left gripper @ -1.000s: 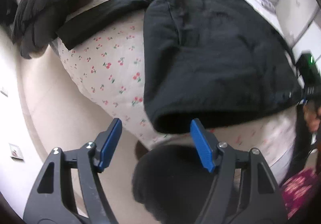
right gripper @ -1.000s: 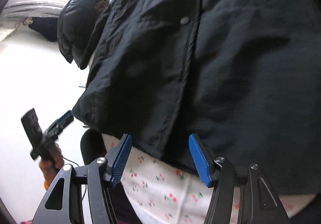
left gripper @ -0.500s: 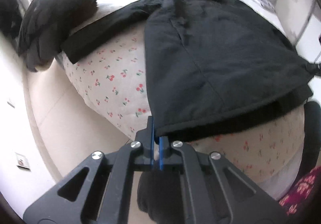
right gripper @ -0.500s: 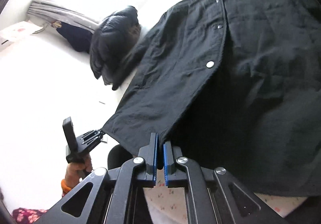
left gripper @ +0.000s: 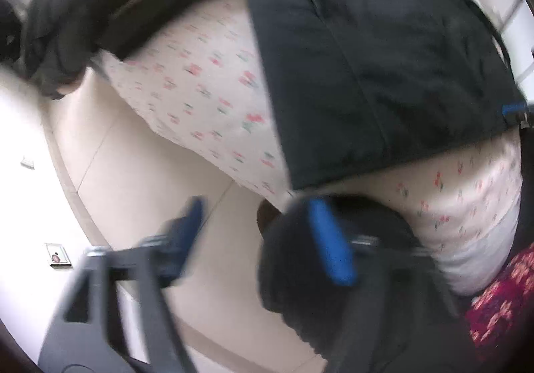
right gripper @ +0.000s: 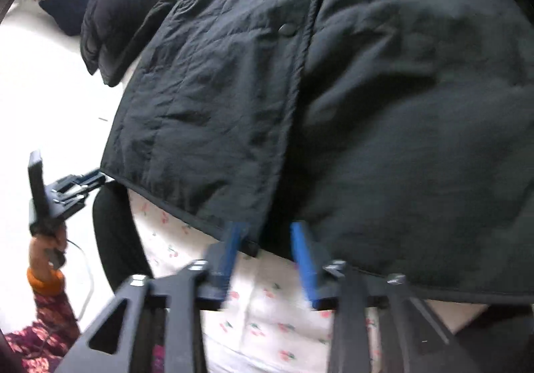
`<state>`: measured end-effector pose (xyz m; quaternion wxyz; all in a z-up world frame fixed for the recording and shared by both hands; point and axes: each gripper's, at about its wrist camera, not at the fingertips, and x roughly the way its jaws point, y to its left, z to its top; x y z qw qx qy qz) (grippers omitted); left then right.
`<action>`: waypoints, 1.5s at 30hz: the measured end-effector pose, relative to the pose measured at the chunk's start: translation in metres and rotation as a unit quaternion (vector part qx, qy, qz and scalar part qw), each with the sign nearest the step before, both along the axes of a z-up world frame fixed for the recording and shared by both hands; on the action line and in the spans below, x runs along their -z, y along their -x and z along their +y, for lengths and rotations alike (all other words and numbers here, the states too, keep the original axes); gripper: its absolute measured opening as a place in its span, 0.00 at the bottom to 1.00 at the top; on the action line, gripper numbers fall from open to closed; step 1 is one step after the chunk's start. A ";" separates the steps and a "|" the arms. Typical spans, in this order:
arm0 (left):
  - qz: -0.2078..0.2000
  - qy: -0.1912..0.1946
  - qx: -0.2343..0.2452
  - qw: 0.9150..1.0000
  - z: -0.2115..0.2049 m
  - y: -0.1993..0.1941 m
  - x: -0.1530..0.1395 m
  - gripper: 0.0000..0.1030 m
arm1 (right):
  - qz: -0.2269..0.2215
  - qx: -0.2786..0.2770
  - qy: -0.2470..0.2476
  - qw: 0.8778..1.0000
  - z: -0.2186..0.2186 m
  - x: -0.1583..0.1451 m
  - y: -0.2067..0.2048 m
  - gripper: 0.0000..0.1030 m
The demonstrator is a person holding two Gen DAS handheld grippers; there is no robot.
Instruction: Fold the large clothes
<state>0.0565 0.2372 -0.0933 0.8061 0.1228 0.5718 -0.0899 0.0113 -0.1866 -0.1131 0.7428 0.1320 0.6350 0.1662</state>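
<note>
A large black quilted jacket (left gripper: 373,49) lies spread on a bed with a cherry-print sheet (left gripper: 200,79); it fills the right wrist view (right gripper: 350,89). My left gripper (left gripper: 260,236) is open and empty, just below the jacket's lower left hem corner, over the floor. My right gripper (right gripper: 270,252) is open and empty at the hem's lower edge near the front snap placket, over the sheet (right gripper: 267,303). The left gripper also shows in the right wrist view (right gripper: 66,189), at the hem corner.
A black puffer coat (left gripper: 76,5) is heaped at the bed's far left corner, also in the right wrist view (right gripper: 123,5). A dark round stool (left gripper: 317,272) stands below the bed edge. Pale tile floor (left gripper: 133,172) lies to the left.
Both grippers were shut on the jacket's hem half a second ago; both have opened and let go. The hem lies flat on the sheet. Both grippers have drawn back slightly.
</note>
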 end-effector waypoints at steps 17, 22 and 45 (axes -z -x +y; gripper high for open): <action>-0.039 0.268 -0.334 0.903 0.145 -0.171 0.036 0.78 | -0.011 0.099 0.023 0.995 -0.068 -0.030 -0.018 0.56; -0.031 0.317 -0.408 0.856 0.173 -0.210 0.063 0.51 | -0.009 0.117 0.033 0.992 -0.073 -0.028 -0.032 0.56; -0.117 0.105 -0.288 0.945 0.110 -0.209 -0.007 0.78 | -0.055 0.267 0.053 0.961 -0.179 -0.032 -0.088 0.65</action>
